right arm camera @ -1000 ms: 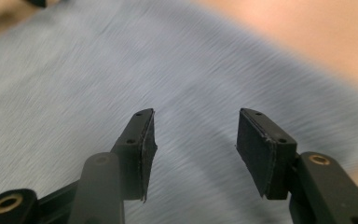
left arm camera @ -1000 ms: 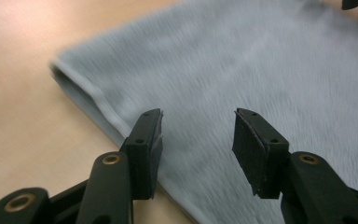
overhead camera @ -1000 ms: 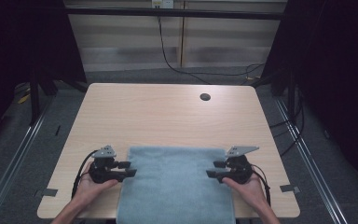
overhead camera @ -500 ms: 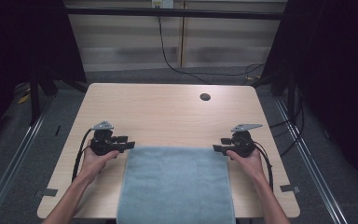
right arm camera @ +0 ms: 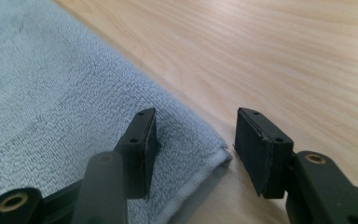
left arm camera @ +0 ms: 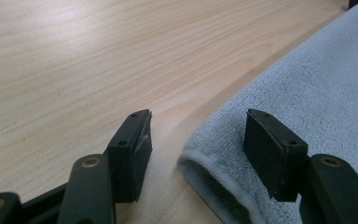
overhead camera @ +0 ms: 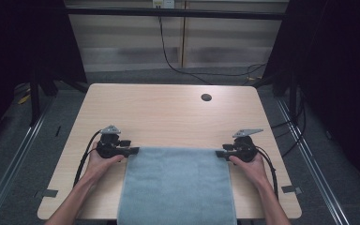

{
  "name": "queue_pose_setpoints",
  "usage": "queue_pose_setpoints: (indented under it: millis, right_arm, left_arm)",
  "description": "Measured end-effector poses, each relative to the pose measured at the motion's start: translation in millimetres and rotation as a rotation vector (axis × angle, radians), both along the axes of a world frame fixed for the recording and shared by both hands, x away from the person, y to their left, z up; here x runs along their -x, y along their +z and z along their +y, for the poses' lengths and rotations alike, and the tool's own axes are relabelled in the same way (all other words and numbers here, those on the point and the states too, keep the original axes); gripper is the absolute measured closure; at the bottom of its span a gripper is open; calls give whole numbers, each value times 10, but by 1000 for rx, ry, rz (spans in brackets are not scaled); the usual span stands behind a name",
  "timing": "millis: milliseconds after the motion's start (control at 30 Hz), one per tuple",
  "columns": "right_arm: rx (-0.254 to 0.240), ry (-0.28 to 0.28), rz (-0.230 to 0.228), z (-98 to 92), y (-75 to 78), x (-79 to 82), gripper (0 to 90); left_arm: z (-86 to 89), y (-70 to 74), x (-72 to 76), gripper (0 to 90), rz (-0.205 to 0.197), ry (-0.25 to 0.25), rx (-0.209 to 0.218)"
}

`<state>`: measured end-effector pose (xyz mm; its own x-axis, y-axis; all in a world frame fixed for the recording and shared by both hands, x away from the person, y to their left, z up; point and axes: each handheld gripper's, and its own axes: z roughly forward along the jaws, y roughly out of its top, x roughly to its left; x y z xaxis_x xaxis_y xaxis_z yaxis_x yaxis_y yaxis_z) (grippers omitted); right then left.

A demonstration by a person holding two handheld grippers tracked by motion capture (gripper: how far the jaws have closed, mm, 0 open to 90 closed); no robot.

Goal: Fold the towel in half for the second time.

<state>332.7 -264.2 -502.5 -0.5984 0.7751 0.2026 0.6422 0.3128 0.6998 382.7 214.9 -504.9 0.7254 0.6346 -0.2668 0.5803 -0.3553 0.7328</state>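
towel [overhead camera: 176,185] corners between both grippers' parted jaws

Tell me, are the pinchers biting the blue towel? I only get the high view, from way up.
Observer: No. The left gripper view shows the left gripper open. Its jaws have just been opening, and the towel corner lies loose between them.
Operator: And the other one?
Observer: The right gripper is open too, though its jaws have just been closing a little. One jaw is over the towel, the other over the bare table.
Operator: Is the towel fluffy?
Observer: Yes, up close it has a looped pile, with a rolled hem at the corner.
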Motion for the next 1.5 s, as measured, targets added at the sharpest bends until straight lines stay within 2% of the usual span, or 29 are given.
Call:
queue_pose_setpoints:
  millis: [33, 100, 167, 200, 233, 267, 300, 400, 533, 633, 700, 900, 1000, 1033, 1067, 1267, 1400, 1500]
  right_arm:
    - [10, 5, -4, 18, -13, -2, 489]
    - [15, 1, -6, 38, -13, -4, 499]
    - [12, 4, -6, 35, -15, -1, 573]
    - [8, 6, -6, 34, -16, 3, 600]
    - [9, 9, -4, 42, -16, 12, 632]
    - [9, 10, 0, 52, -13, 22, 682]
    - [9, 20, -1, 59, -15, 27, 733]
    - [-9, 26, 2, 65, 12, 40, 829]
    - [-93, 12, -26, -5, 120, 13, 858]
    - [-127, 4, -64, -29, 248, -28, 862]
    - [-133, -13, -95, -29, 352, -65, 865]
    - [-130, -26, -174, -18, 735, -232, 866]
    - [-128, -37, -207, -27, 891, -326, 866]
    - [-128, -37, -207, -27, 891, -326, 866]
    - [-136, -47, -226, -28, 996, -389, 866]
    - [-154, -74, -274, -45, 1220, -525, 866]
    - [-170, -84, -304, -57, 1331, -557, 867]
    - [-164, -67, -313, -59, 1334, -489, 867]
  left_arm:
    - [7, -17, -4, 416, 9, -10, 7]
    - [11, -39, 4, 421, -2, -17, 12]
    - [4, -37, 12, 435, -3, -33, 8]
    - [-7, -38, 25, 472, -5, -58, 3]
    - [-25, -49, 46, 597, -25, -70, -5]
    - [-39, -56, 67, 666, -34, -76, -9]
    - [-46, -57, 74, 735, -28, -83, -3]
    - [-46, -25, 101, 811, -29, -86, -10]
    - [24, 82, 69, 828, -35, -42, 65]
    - [40, 221, 30, 833, -67, -27, 101]
    - [35, 313, -9, 833, -83, -11, 122]
    - [25, 614, -141, 833, -147, 24, 143]
    - [17, 779, -238, 834, -187, 37, 148]
    - [17, 779, -238, 834, -187, 37, 148]
    - [3, 886, -308, 834, -206, 53, 157]
    - [-33, 1217, -480, 834, -265, 87, 177]
    - [-30, 1353, -470, 835, -302, 93, 191]
    - [-13, 1334, -371, 834, -312, 66, 189]
